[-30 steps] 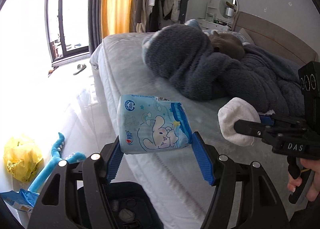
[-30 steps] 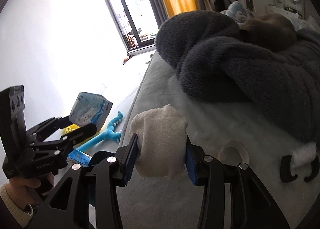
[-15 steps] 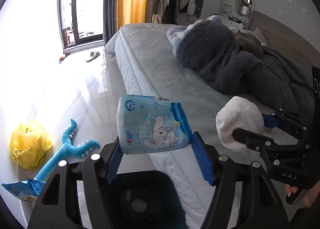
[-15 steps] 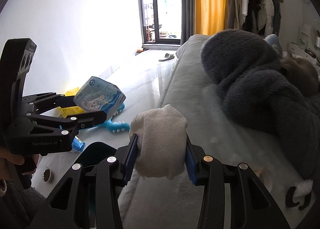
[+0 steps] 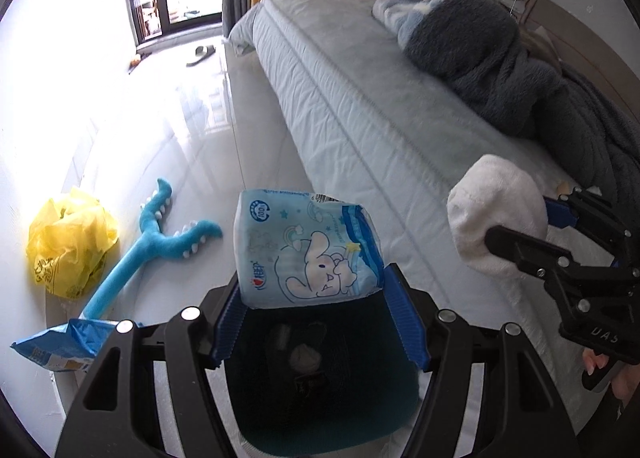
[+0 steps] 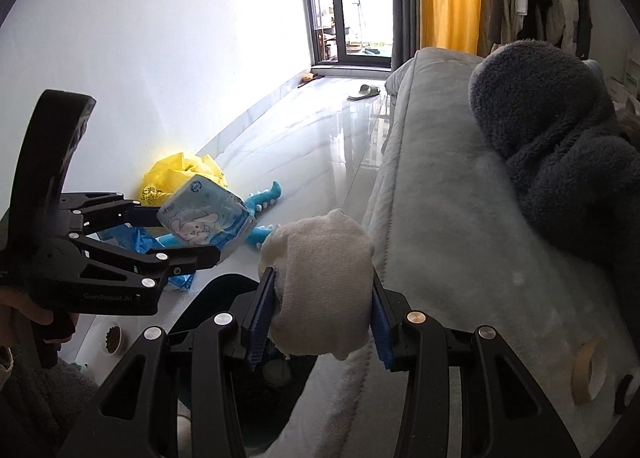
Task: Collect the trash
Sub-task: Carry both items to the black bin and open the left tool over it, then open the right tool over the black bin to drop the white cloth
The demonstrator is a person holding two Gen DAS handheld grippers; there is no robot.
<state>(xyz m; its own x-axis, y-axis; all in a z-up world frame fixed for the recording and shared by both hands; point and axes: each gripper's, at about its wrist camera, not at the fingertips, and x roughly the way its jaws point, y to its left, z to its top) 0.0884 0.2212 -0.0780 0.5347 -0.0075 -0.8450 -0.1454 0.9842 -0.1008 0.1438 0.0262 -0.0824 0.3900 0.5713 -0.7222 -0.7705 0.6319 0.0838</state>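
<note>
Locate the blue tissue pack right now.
The tissue pack is clamped in the left gripper, directly above the dark bin on the floor beside the bed.

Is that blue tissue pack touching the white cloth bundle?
Apart. The left wrist view shows bed between the tissue pack and the cloth bundle, each in its own gripper.

Two black hand-held tongs tilt downward side by side. The left tongs (image 5: 316, 314) clamp their blue pads against a tissue pack (image 5: 308, 248), gripped by a hand (image 6: 24, 312) at the lower left. The right tongs (image 6: 322, 316) squeeze a white cloth wad (image 6: 322, 284), with fingertips (image 5: 596, 358) curled round the handle.
</note>
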